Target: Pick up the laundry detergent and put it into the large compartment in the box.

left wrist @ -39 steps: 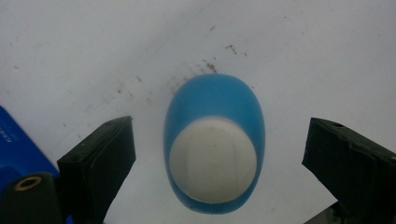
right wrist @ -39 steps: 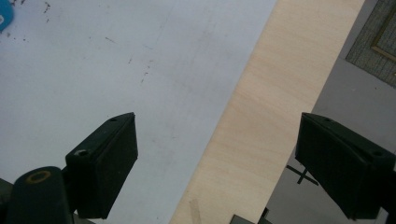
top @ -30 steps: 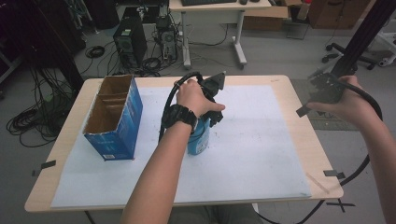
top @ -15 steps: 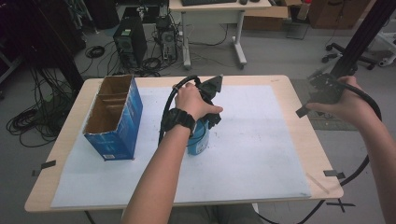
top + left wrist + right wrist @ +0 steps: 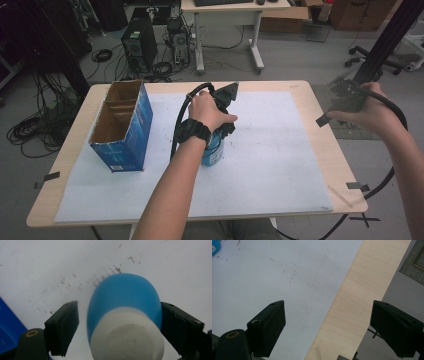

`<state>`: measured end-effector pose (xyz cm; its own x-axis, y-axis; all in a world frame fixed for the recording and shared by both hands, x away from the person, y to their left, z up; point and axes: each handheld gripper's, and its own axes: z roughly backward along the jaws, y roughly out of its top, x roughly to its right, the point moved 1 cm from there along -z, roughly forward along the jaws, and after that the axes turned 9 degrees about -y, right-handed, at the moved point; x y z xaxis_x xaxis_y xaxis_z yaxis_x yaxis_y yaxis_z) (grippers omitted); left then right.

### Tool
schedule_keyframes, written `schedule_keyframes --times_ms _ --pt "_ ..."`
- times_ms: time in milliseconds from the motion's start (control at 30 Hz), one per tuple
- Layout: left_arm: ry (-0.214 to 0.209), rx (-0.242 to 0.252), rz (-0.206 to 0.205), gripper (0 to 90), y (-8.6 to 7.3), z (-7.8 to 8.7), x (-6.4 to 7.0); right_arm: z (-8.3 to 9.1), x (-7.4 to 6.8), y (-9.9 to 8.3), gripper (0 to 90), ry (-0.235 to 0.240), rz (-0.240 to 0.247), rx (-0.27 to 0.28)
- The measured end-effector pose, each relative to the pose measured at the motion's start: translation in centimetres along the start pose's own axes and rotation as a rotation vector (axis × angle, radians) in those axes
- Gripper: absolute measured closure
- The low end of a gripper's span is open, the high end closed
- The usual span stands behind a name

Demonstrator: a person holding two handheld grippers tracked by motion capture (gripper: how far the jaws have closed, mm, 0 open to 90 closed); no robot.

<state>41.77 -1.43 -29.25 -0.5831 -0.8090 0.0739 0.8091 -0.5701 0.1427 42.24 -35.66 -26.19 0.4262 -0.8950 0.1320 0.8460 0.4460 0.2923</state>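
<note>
Blue white-capped bottle stands upright mid-table beside the cardboard box, bracketed from above by the left gripper, jaws apart, seemingly for grasping; right gripper idles wide.

Left hand and tool covering most of blue bottle in high view, so can't read label. In left tool view bottle's white cap is blurring and getting cut off at bottom edge. Blue box only peeking in at corner.
</note>
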Motion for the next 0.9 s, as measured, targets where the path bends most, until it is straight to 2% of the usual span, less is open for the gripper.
schedule_keyframes --times_ms 367,767,900 --pt "-0.019 -0.011 0.018 35.8 0.11 -0.47 -0.07 -0.05 -0.06 -0.06 13.2 -0.001 0.002 0.000" --pt "-0.028 -0.036 0.031 36.8 0.29 -0.31 -0.18 0.05 -0.10 -0.21 13.6 -0.001 0.003 0.001" --pt "-0.028 -0.038 0.047 37.1 0.21 -0.26 -0.18 0.09 -0.14 -0.33 13.8 -0.002 0.007 0.000"
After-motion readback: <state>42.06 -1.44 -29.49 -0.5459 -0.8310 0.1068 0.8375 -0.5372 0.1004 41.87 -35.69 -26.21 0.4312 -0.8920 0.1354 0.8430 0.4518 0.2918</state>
